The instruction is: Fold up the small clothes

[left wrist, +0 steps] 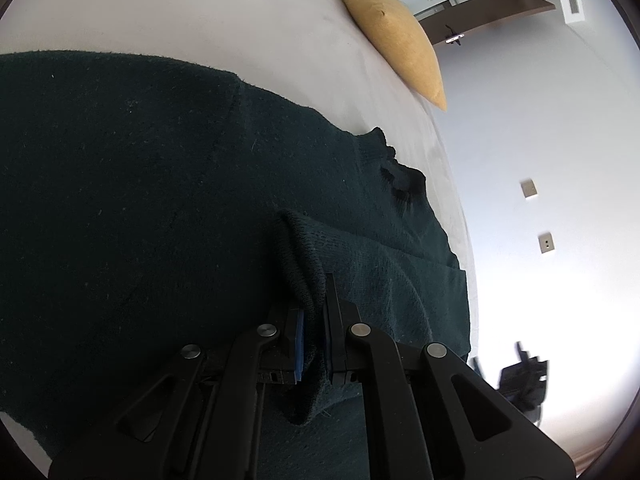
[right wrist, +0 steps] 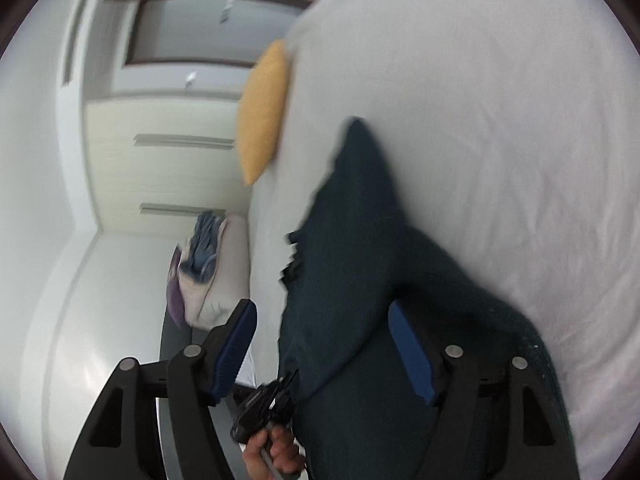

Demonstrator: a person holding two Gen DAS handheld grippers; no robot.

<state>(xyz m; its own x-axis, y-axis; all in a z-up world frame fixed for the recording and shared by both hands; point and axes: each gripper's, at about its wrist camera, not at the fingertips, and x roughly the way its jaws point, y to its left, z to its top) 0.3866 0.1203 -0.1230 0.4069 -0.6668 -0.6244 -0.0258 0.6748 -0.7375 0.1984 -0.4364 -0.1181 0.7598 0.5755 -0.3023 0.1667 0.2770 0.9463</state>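
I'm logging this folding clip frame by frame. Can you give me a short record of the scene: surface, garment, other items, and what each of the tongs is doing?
surface: white bed sheet
garment: dark green knit sweater, spread on the sheet
left tongs: shut on a ribbed fold of the sweater
right tongs: open, sweater between the pads, not pinched
other items: yellow pillow at the bed's edge

White bed (right wrist: 500, 120) lies open beyond the dark sweater (left wrist: 140, 180); yellow cushion (left wrist: 394, 36) seemingly blocks its edge
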